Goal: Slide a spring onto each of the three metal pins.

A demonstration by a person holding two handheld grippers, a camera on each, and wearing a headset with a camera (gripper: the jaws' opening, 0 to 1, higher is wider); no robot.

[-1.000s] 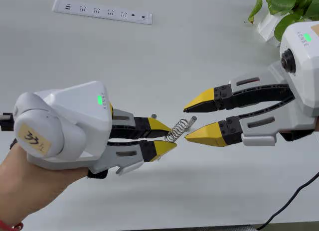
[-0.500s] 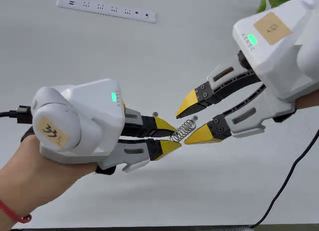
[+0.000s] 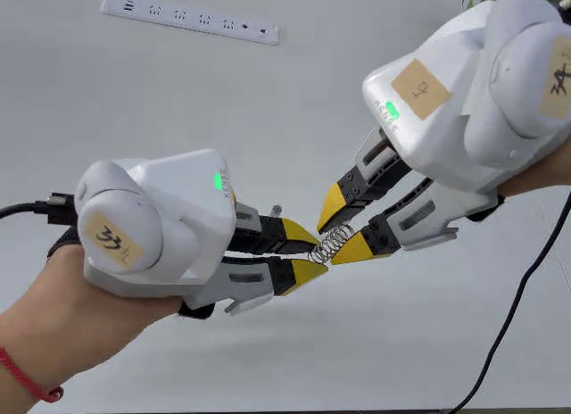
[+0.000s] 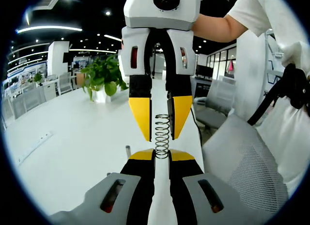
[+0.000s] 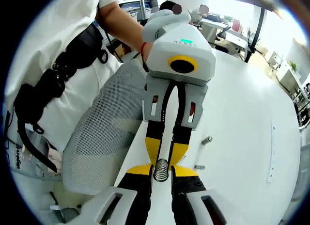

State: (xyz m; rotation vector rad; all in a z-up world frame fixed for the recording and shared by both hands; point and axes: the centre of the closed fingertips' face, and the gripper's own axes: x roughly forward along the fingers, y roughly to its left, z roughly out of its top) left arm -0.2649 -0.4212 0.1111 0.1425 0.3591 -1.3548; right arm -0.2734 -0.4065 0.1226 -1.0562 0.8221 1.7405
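As the head view shows, the left gripper (image 3: 320, 255) clamps the spring (image 3: 333, 241) aloft by one end. Left gripper view: the right gripper (image 4: 161, 136) brackets it; pinching or not, I cannot tell. Right gripper view: an uneven pull could drop it.

A tan sticker (image 3: 113, 240) on the rounded rear of the left gripper (image 3: 308, 253) bears a handwritten "33" and one more stroke that cannot be made out. The right gripper (image 3: 337, 237) carries a top sticker (image 3: 420, 88) with a single handwritten sign, unclear, and a rear sticker (image 3: 559, 78) that seems to read "34". In the right gripper view, the grey print (image 5: 185, 41) on the left gripper's shell is too faint to read
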